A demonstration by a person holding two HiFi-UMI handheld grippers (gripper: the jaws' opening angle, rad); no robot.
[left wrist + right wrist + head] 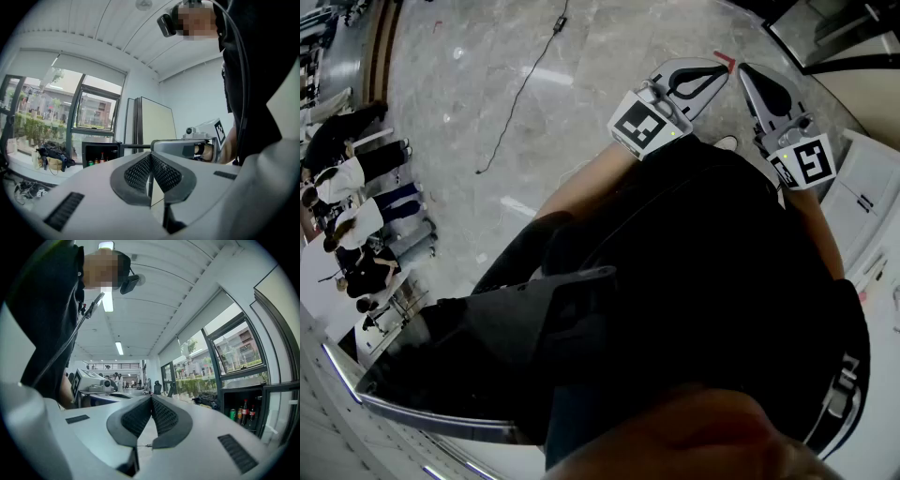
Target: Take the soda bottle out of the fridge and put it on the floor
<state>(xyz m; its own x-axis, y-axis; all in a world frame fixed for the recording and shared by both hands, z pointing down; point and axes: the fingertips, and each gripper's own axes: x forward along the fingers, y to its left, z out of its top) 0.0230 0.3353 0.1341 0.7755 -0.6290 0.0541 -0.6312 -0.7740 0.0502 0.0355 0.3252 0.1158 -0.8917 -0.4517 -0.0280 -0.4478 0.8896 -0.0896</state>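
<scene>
The soda bottle [244, 410] stands upright inside the open black fridge [243, 391], next to another bottle [252, 412] and a green can [233, 414] (all small, at the right gripper view's edge). Both grippers are well apart from it. The right gripper [151, 398] has its jaws pressed together on nothing. The left gripper [150, 156] is the same, tips meeting and empty. In the head view they sit side by side, not touching, over a marble floor [469, 56] where a cable [525, 80] lies.
</scene>
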